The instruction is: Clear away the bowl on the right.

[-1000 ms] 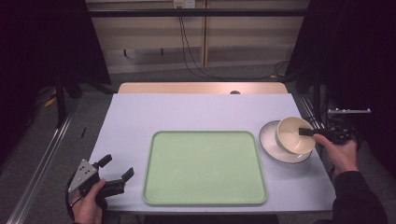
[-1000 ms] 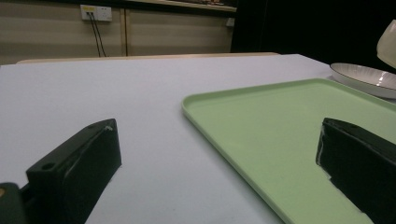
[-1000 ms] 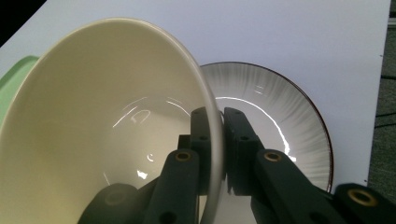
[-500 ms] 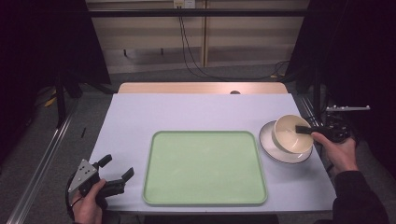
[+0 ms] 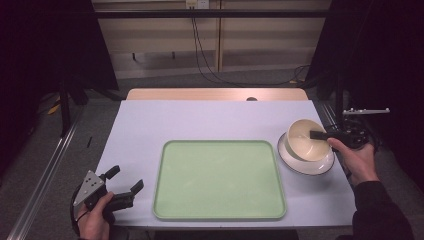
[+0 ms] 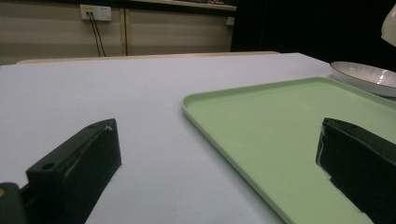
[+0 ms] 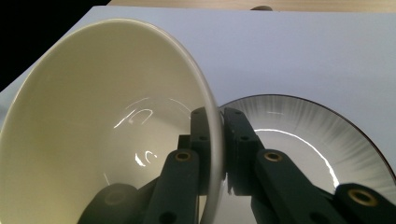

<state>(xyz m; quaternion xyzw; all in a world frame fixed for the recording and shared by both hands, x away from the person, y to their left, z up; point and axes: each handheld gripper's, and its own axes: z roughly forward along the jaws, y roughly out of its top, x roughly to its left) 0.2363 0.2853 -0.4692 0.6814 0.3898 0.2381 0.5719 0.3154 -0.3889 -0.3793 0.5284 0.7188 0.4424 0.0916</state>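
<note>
- Over at the right edge of the table [image 5: 210,117], the right hand-held gripper [image 5: 320,135] is clamping the rim of a cream bowl [image 5: 305,140], one jaw inside the bowl and one outside.
- In the right gripper view the bowl [image 7: 102,126] is tilting, its wall pinched between the two jaws, with the white plate [image 7: 308,135] lying beneath and behind it.
- From above, the bowl is sitting over the white plate [image 5: 292,162], which is resting just right of the light green tray [image 5: 220,180].
- Near the table's near left corner, the left hand-held gripper [image 5: 125,182] is hovering with its jaws apart and nothing between them, just left of the tray.
- In the left gripper view the tray [image 6: 280,116] is lying flat and bare, with the plate [image 6: 364,77] beyond its far right side.
</note>
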